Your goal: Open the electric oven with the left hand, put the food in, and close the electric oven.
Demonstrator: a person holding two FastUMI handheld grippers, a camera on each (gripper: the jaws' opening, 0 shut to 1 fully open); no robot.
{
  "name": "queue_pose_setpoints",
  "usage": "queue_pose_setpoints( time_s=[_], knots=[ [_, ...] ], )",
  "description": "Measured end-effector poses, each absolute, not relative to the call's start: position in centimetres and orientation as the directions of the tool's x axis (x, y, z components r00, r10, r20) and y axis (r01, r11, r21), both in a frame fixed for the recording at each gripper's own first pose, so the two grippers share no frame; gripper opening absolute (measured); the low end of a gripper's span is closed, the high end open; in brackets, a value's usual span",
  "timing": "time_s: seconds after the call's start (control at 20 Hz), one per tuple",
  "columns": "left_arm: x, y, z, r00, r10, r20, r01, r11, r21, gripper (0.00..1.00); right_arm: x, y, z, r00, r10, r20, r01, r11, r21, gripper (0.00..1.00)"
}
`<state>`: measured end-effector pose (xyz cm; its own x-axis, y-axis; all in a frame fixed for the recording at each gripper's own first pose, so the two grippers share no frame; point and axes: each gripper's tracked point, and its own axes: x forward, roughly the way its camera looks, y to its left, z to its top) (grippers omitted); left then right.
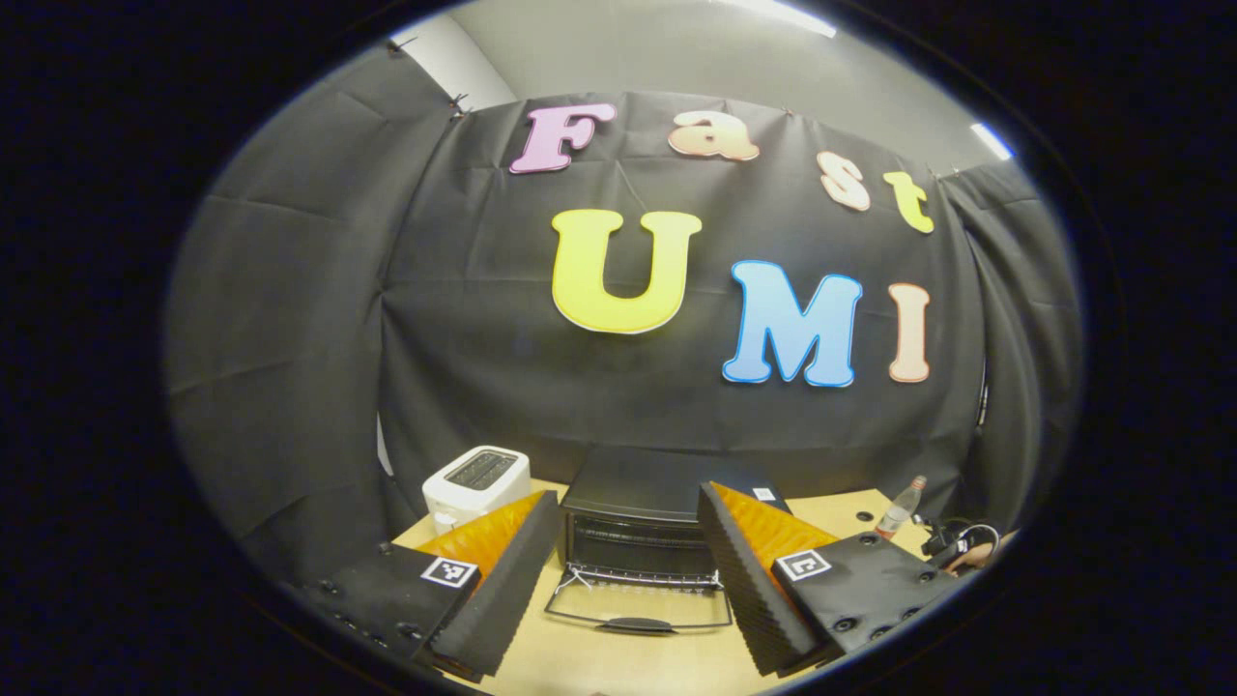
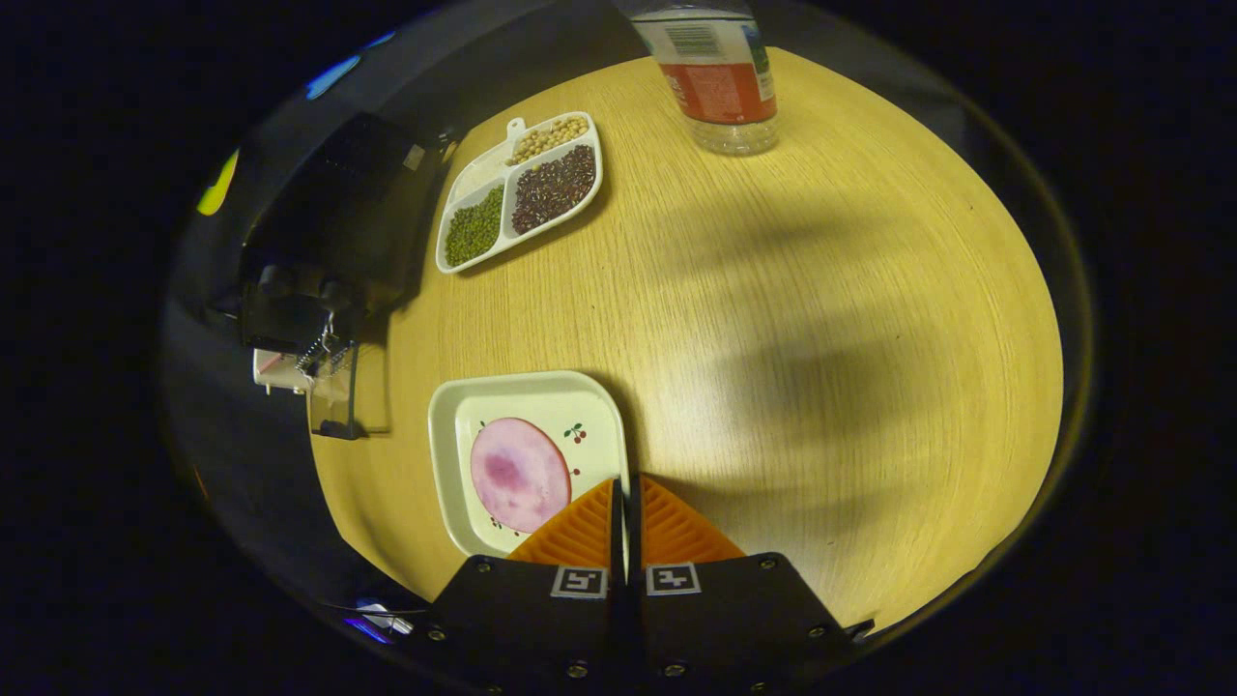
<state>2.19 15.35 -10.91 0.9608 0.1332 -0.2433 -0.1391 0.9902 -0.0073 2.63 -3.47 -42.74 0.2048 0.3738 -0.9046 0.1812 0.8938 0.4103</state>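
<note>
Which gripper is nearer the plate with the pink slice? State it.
Right. The right gripper is shut on the plate rim; the left gripper hangs open facing the opened oven.

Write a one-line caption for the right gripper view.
Right gripper shut on the rim of the square plate holding a ham slice, electric oven door down.

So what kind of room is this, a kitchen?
Probably a pretend kitchen in a recording booth: a toaster and an open oven sit on a wooden table with black cloth behind.

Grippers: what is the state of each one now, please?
Left gripper: open, holding nothing, facing the oven.
Right gripper: shut on the plate rim.
</note>
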Motion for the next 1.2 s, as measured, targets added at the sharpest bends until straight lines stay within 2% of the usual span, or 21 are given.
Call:
queue_pose_setpoints(
  time_s=[0.25, 0.4, 0.5, 0.7, 0.75, 0.8, 0.95, 1.05, 1.1, 1.15, 1.2],
  knots=[
    [2.5, 14.6, -10.8, 0.964, 0.114, -0.241, -0.119, 0.993, -0.008, 1.00, 2.1, -1.8, -41.8, 0.304, 0.530, -0.792, 0.263, 0.752, 0.605, 0.00],
    [2.7, 14.2, -10.9, 0.965, 0.100, -0.244, -0.105, 0.994, -0.010, 1.00, 1.6, -1.9, -41.9, 0.336, 0.537, -0.774, 0.295, 0.721, 0.627, 0.00],
    [2.8, 13.9, -10.9, 0.965, 0.090, -0.245, -0.095, 0.995, -0.008, 1.00, 1.9, -2.1, -42.1, 0.340, 0.505, -0.793, 0.307, 0.738, 0.601, 0.01],
    [2.8, 13.6, -11.3, 0.966, 0.074, -0.248, -0.079, 0.997, -0.009, 1.00, 2.6, -2.3, -42.1, 0.274, 0.405, -0.872, 0.268, 0.839, 0.474, 0.01],
    [2.9, 13.6, -11.3, 0.966, 0.072, -0.247, -0.077, 0.997, -0.014, 0.97, 2.8, -2.2, -42.0, 0.263, 0.381, -0.886, 0.248, 0.861, 0.444, 0.01],
    [2.9, 13.7, -11.4, 0.967, 0.070, -0.247, -0.077, 0.997, -0.019, 1.00, 3.0, -2.4, -42.2, 0.246, 0.347, -0.905, 0.226, 0.888, 0.402, 0.01],
    [2.7, 14.3, -11.7, 0.965, 0.075, -0.251, -0.084, 0.996, -0.026, 1.00, 3.1, -2.1, -42.8, 0.198, 0.278, -0.940, 0.174, 0.934, 0.313, 0.25],
    [2.6, 14.8, -11.8, 0.964, 0.084, -0.252, -0.094, 0.995, -0.028, 0.92, 3.5, -2.1, -43.1, 0.180, 0.229, -0.957, 0.149, 0.955, 0.257, 0.28],
    [2.7, 15.0, -11.8, 0.964, 0.090, -0.252, -0.100, 0.994, -0.030, 0.91, 3.3, -2.2, -43.3, 0.165, 0.191, -0.968, 0.135, 0.967, 0.214, 0.28],
    [2.7, 15.2, -11.9, 0.962, 0.092, -0.257, -0.105, 0.994, -0.035, 0.92, 3.1, -2.5, -42.8, 0.155, 0.162, -0.975, 0.129, 0.975, 0.183, 0.25],
    [2.5, 15.3, -12.3, 0.960, 0.096, -0.262, -0.109, 0.993, -0.037, 0.97, 3.3, -2.5, -42.9, 0.166, 0.134, -0.977, 0.128, 0.979, 0.157, 0.25]
  ],
)
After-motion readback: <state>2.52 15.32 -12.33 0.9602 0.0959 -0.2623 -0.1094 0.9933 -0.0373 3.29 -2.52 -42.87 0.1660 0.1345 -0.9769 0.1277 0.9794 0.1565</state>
